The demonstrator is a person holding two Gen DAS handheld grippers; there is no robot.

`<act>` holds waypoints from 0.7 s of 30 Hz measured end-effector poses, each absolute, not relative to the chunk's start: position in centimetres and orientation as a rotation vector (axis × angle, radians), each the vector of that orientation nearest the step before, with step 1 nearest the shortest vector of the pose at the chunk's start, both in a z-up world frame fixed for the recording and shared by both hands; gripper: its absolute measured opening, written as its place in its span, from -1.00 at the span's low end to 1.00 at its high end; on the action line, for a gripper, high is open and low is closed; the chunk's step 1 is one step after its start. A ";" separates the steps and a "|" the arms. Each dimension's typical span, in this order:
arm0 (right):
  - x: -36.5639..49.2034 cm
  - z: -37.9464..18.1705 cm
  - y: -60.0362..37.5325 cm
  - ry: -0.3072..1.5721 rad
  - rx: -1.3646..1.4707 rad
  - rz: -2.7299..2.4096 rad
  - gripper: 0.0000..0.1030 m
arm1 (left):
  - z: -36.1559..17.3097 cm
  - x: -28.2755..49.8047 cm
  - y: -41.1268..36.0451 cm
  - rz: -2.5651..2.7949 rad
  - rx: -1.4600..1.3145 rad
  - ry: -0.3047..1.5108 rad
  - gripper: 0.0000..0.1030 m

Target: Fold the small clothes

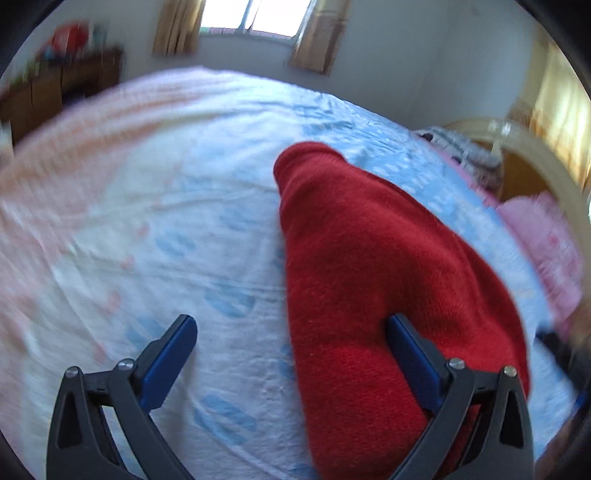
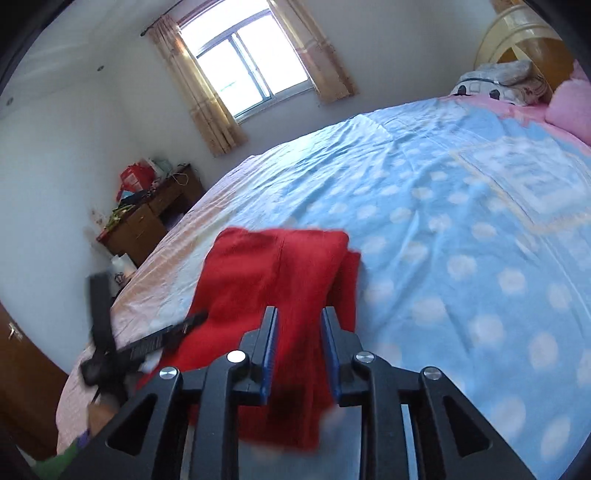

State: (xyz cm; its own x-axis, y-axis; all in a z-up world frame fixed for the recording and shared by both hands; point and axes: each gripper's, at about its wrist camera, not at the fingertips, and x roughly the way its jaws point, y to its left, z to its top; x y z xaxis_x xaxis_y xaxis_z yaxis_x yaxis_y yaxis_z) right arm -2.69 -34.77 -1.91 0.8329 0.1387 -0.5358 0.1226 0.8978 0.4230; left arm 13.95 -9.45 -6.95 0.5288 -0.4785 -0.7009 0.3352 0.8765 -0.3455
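Observation:
A red knit garment (image 1: 369, 266) lies folded lengthwise on the bed sheet (image 1: 184, 221), which is blue, white and pink. My left gripper (image 1: 291, 332) is open above it; its right finger rests over the red cloth and its left finger is over bare sheet. In the right wrist view the red garment (image 2: 266, 273) hangs in a bunch from my right gripper (image 2: 299, 325), whose jaws are shut on a fold of it above the bed. The left gripper (image 2: 147, 339) shows at the left of that view.
The bed sheet (image 2: 443, 221) spreads wide to the right. Pink pillows (image 2: 569, 107) and folded bedding (image 2: 498, 79) lie by the headboard (image 2: 517, 33). A cluttered wooden desk (image 2: 147, 214) stands by the wall under the window (image 2: 247, 55).

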 end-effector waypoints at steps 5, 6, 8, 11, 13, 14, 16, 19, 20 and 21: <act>-5.3 -3.6 -30.9 0.617 0.429 0.050 -0.53 | -6.9 13.4 -9.5 -0.488 -0.176 0.873 1.00; -5.2 -3.9 -30.6 0.629 0.414 0.045 -0.53 | -7.0 13.4 -9.4 -0.490 -0.180 0.874 1.00; -4.7 -4.7 -29.8 0.653 0.421 0.057 -0.53 | -7.1 13.3 -9.2 -0.499 -0.196 0.879 1.00; -3.5 -5.9 -29.4 0.688 0.446 0.094 -0.53 | -7.0 13.1 -9.1 -0.498 -0.195 0.876 1.00; -2.4 -6.6 -29.1 0.716 0.440 0.108 -0.53 | -7.1 13.2 -8.9 -0.498 -0.197 0.876 1.00; -2.0 -6.9 -28.9 0.722 0.441 0.113 -0.53 | -7.1 13.1 -9.0 -0.499 -0.198 0.876 1.00; -1.4 -7.0 -28.8 0.723 0.435 0.115 -0.53 | -7.0 13.1 -9.1 -0.500 -0.201 0.876 1.00; -1.2 -6.1 -28.8 0.741 0.391 0.126 -0.90 | -7.1 13.1 -8.8 -0.505 -0.210 0.875 1.00; -1.7 -4.9 -29.0 0.731 0.331 0.088 -0.90 | -7.1 13.1 -8.6 -0.509 -0.217 0.875 1.00; -1.9 -4.1 -29.2 0.716 0.299 0.066 -0.91 | -7.1 13.1 -8.5 -0.513 -0.224 0.874 1.00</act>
State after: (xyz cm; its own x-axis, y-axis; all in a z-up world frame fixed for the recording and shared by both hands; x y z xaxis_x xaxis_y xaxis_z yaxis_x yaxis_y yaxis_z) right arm -1.94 -29.22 -4.10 0.7543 0.1610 -0.6365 0.0426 0.9554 0.2922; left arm 13.05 -8.50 -7.08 0.5308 -0.5150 -0.6731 0.3362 0.8570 -0.3907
